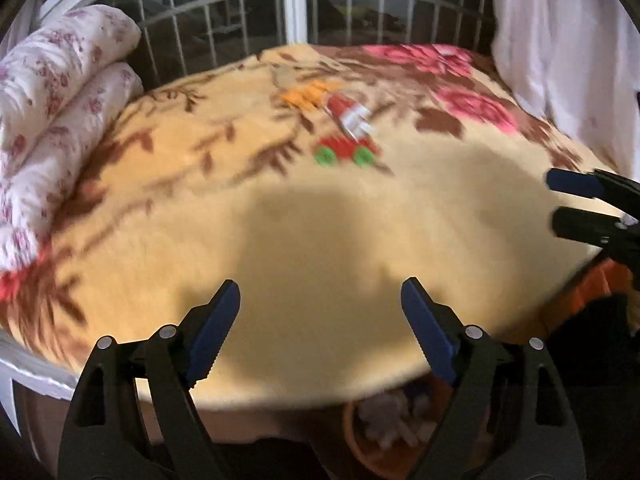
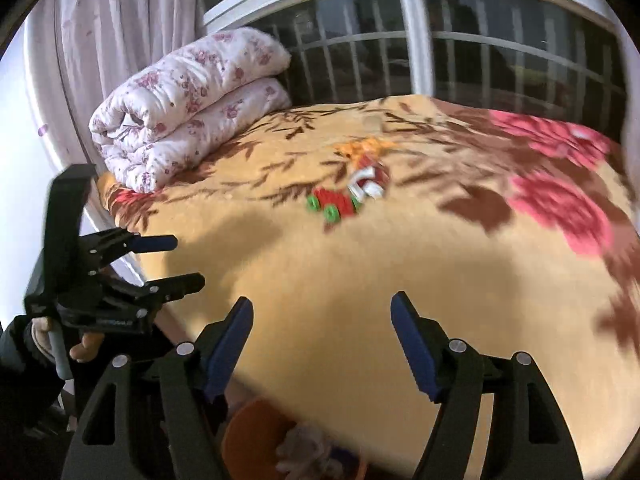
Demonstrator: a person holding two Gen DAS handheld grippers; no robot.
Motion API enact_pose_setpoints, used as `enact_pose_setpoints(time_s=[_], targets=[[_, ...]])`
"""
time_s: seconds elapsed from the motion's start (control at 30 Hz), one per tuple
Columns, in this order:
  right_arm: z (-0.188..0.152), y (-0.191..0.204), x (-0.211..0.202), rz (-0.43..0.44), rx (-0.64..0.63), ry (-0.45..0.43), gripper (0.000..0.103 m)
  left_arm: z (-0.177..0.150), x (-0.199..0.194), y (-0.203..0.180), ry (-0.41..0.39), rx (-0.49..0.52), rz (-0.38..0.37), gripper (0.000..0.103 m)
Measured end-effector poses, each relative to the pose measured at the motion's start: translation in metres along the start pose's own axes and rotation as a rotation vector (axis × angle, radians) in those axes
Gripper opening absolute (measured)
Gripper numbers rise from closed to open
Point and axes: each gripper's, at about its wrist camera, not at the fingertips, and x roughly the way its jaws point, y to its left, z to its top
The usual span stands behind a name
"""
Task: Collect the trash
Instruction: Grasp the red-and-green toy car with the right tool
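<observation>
Three pieces of trash lie together on the yellow flowered blanket (image 1: 320,248): an orange wrapper (image 1: 306,96), a red and white wrapper (image 1: 350,116) and a red wrapper with green discs (image 1: 346,151). They also show in the right wrist view: orange wrapper (image 2: 366,147), red and white wrapper (image 2: 370,182), red and green wrapper (image 2: 334,202). My left gripper (image 1: 320,300) is open and empty over the blanket's near edge. My right gripper (image 2: 322,316) is open and empty too. Each shows in the other's view, right gripper (image 1: 556,198), left gripper (image 2: 188,260). An orange bin (image 2: 248,432) with crumpled paper stands below the bed edge.
A folded white floral quilt (image 2: 188,108) lies at the bed's far left. A barred window (image 1: 296,4) runs behind the bed. Curtains hang on the left (image 2: 100,40) and on the right (image 1: 560,40). The orange bin (image 1: 360,444) also shows under the left gripper.
</observation>
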Motion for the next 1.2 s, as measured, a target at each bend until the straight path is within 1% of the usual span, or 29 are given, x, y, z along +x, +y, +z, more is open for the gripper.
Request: enact_pose_setpoints(time_s=[0.1, 0.13, 0.2, 0.23, 0.37, 0.43, 0.47, 0.5, 0.6, 0.67, 0.7, 0.73, 0.77, 0.8, 0.83, 0.87, 0.93, 1.03, 1.1, 1.17, 1.2], targets=[[0.036, -0.010, 0.049, 0.039, -0.055, 0.055, 0.069, 0.025, 0.020, 0.009, -0.013, 0.023, 0.065, 0.081], [0.046, -0.012, 0.063, 0.051, -0.071, 0.068, 0.067, 0.030, 0.026, 0.011, -0.013, 0.033, 0.079, 0.081], [0.061, -0.013, 0.086, 0.075, -0.105, 0.093, 0.067, 0.036, 0.041, 0.015, -0.011, 0.042, 0.110, 0.081], [0.068, -0.013, 0.101, 0.080, -0.123, 0.114, 0.067, 0.038, 0.045, 0.019, -0.009, 0.040, 0.113, 0.081], [0.086, -0.022, 0.143, 0.119, -0.143, 0.193, 0.067, 0.035, 0.053, 0.036, -0.011, -0.003, 0.091, 0.081], [0.089, -0.027, 0.169, 0.134, -0.168, 0.257, 0.066, 0.034, 0.057, 0.041, 0.000, -0.024, 0.089, 0.081], [0.090, -0.029, 0.175, 0.139, -0.173, 0.273, 0.066, 0.035, 0.058, 0.043, 0.003, -0.031, 0.088, 0.081], [0.091, -0.032, 0.186, 0.162, -0.175, 0.302, 0.066, 0.035, 0.059, 0.046, 0.002, -0.044, 0.079, 0.081], [0.100, -0.031, 0.200, 0.222, -0.192, 0.328, 0.066, 0.036, 0.060, 0.051, 0.002, -0.077, 0.051, 0.081], [0.104, -0.026, 0.208, 0.226, -0.221, 0.343, 0.061, 0.036, 0.063, 0.055, 0.008, -0.102, 0.044, 0.081], [0.105, -0.022, 0.212, 0.215, -0.236, 0.356, 0.060, 0.036, 0.064, 0.055, 0.012, -0.107, 0.040, 0.081], [0.103, -0.017, 0.213, 0.191, -0.265, 0.365, 0.057, 0.036, 0.066, 0.056, 0.017, -0.113, 0.036, 0.081], [0.103, -0.014, 0.213, 0.174, -0.290, 0.367, 0.051, 0.036, 0.066, 0.057, 0.019, -0.116, 0.034, 0.081], [0.100, -0.010, 0.209, 0.151, -0.313, 0.373, 0.048, 0.035, 0.066, 0.056, 0.018, -0.116, 0.034, 0.081], [0.099, -0.009, 0.206, 0.141, -0.309, 0.374, 0.041, 0.035, 0.066, 0.056, 0.018, -0.113, 0.036, 0.081], [0.098, -0.010, 0.203, 0.138, -0.295, 0.377, 0.038, 0.035, 0.066, 0.056, 0.016, -0.110, 0.039, 0.081], [0.092, -0.007, 0.193, 0.097, -0.296, 0.364, 0.038, 0.033, 0.066, 0.053, 0.017, -0.100, 0.048, 0.081], [0.080, 0.002, 0.169, 0.044, -0.304, 0.308, 0.037, 0.031, 0.068, 0.048, 0.012, -0.077, 0.077, 0.081], [0.076, -0.004, 0.148, 0.023, -0.240, 0.257, 0.037, 0.031, 0.066, 0.043, 0.000, -0.063, 0.086, 0.081], [0.070, -0.018, 0.123, 0.024, -0.144, 0.197, 0.037, 0.033, 0.063, 0.039, -0.015, -0.060, 0.053, 0.081], [0.063, -0.029, 0.104, 0.026, -0.070, 0.145, 0.037, 0.034, 0.062, 0.038, -0.021, -0.063, 0.040, 0.081]])
